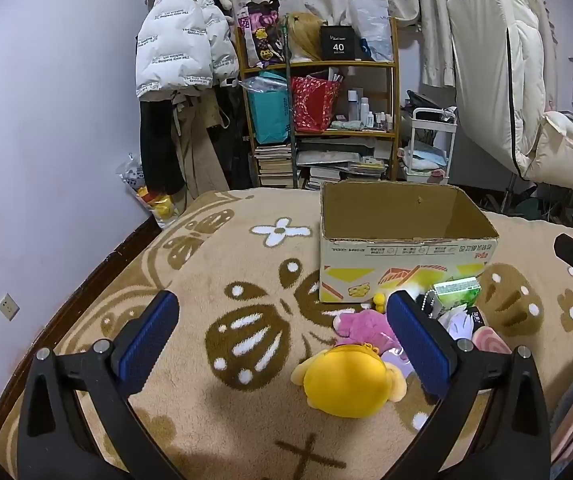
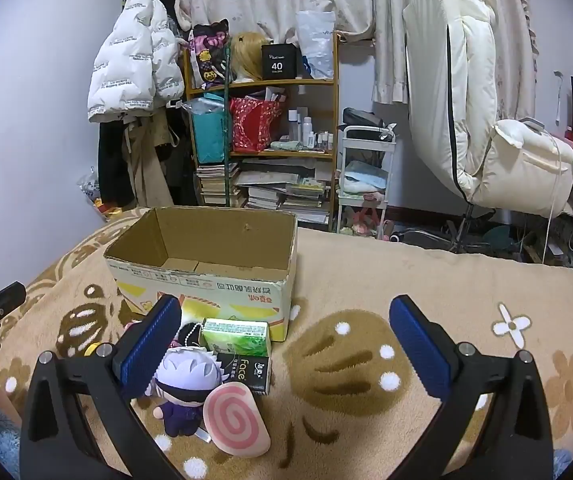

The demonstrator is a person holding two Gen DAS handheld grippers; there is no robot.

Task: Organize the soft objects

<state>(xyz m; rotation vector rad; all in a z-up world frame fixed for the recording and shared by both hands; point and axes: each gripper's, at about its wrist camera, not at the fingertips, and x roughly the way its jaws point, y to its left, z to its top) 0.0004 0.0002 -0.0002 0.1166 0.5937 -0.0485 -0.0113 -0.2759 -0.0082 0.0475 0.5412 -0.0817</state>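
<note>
Cardboard box [image 1: 406, 240] is seen standing open-topped on the patterned blanket [image 1: 206, 280], toward its far edge, with nothing visible inside it in either view. Soft toys are gathered on the blanket just in front of the box's near wall. A yellow plush [image 1: 346, 384] lies nearest the left wrist camera, and a pink plush [image 1: 360, 326] is seen just behind it, between it and the box. A white-haired doll [image 2: 188, 380] in dark clothes is laid beside a pink spiral cushion [image 2: 236, 420], the 2 touching. A green tissue pack [image 2: 236, 336] and a black tissue pack [image 2: 246, 372] are set behind the doll, close to the box wall.

The left gripper [image 1: 282, 336] is held above the blanket with its jaws released and wide apart; nothing is grasped, and the yellow plush shows between the fingers, closer to the right one. The right gripper [image 2: 284, 340] is likewise held with jaws spread and nothing between them; the doll is seen against its left finger [image 2: 148, 348], though contact cannot be told. A cluttered shelf [image 2: 262, 120] stands beyond the blanket's far edge.
</note>
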